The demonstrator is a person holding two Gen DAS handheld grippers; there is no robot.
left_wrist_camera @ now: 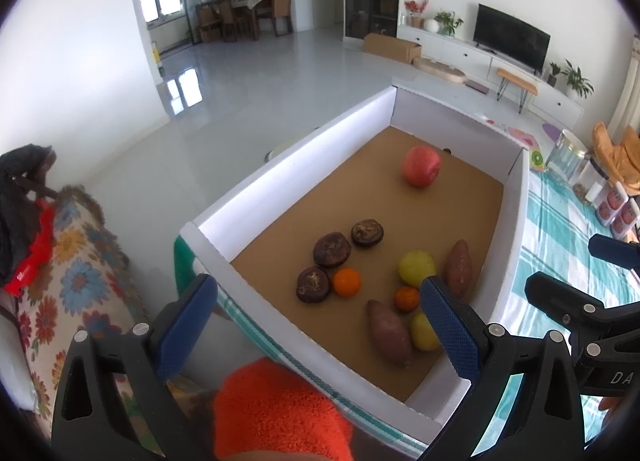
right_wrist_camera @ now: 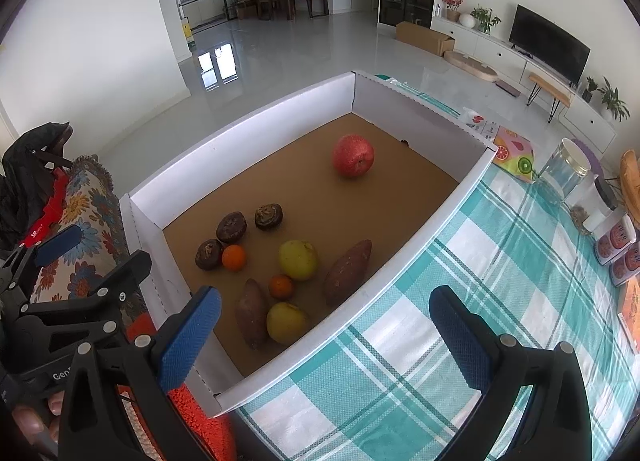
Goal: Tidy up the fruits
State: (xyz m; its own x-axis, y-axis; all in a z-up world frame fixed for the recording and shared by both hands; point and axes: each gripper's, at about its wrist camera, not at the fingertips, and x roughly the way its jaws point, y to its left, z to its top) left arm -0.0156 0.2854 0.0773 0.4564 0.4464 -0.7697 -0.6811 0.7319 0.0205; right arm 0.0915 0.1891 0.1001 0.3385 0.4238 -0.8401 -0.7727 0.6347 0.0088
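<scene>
A white cardboard box (left_wrist_camera: 296,157) (right_wrist_camera: 452,205) with a brown floor holds the fruit. A red apple (left_wrist_camera: 421,166) (right_wrist_camera: 353,155) lies alone at the far end. Near the front lie three dark brown fruits (left_wrist_camera: 331,249) (right_wrist_camera: 231,226), two small oranges (left_wrist_camera: 347,282) (right_wrist_camera: 233,257), two yellow-green fruits (left_wrist_camera: 416,267) (right_wrist_camera: 298,260) and two sweet potatoes (left_wrist_camera: 389,332) (right_wrist_camera: 347,272). My left gripper (left_wrist_camera: 320,325) hovers open over the box's near left corner, holding nothing. My right gripper (right_wrist_camera: 324,337) hovers open over the box's near right wall, also holding nothing.
The box rests on a teal checked tablecloth (right_wrist_camera: 500,261). A glass jar (right_wrist_camera: 565,169), small tins (right_wrist_camera: 616,245) and a fruit-print packet (right_wrist_camera: 514,153) stand to the right. A floral-covered chair (left_wrist_camera: 76,269) is at the left. An orange fuzzy sleeve (left_wrist_camera: 276,413) sits below the left gripper.
</scene>
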